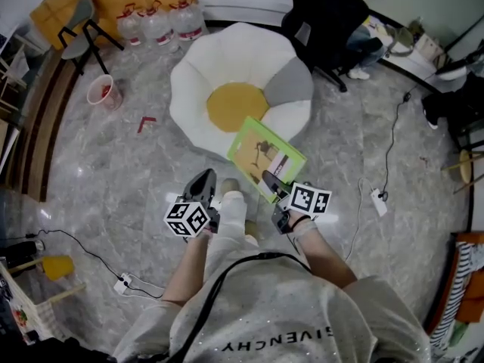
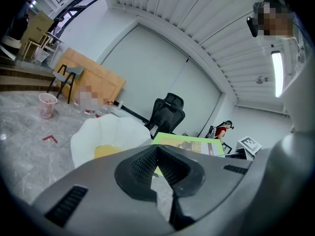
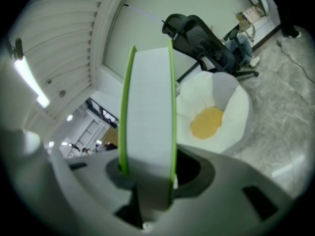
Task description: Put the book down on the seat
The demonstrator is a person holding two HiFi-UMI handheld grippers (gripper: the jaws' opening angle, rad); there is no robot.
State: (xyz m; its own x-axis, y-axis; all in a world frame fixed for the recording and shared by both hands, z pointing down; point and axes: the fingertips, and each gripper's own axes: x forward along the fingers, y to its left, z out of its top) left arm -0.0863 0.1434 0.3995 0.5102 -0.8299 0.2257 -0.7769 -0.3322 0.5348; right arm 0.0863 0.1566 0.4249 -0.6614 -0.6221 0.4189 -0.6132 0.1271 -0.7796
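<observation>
The seat (image 1: pixel 238 89) is a flower-shaped floor cushion with white petals, one grey petal and a yellow centre; it also shows in the left gripper view (image 2: pixel 106 132) and the right gripper view (image 3: pixel 216 114). A green-covered book (image 1: pixel 265 156) hangs over the seat's near edge, and my right gripper (image 1: pixel 276 184) is shut on its near corner. In the right gripper view the book (image 3: pixel 147 107) stands edge-on between the jaws, its white pages facing me. My left gripper (image 1: pixel 203 187) hovers left of the book, its jaws (image 2: pixel 157 154) together and nothing in them.
A black office chair (image 1: pixel 325 13) stands behind the seat. Water bottles (image 1: pixel 159 21), a folding chair (image 1: pixel 79 32) and a pink cup (image 1: pixel 102 91) are at the far left. Cables with power strips lie at the right (image 1: pixel 378 201) and near left (image 1: pixel 125 283).
</observation>
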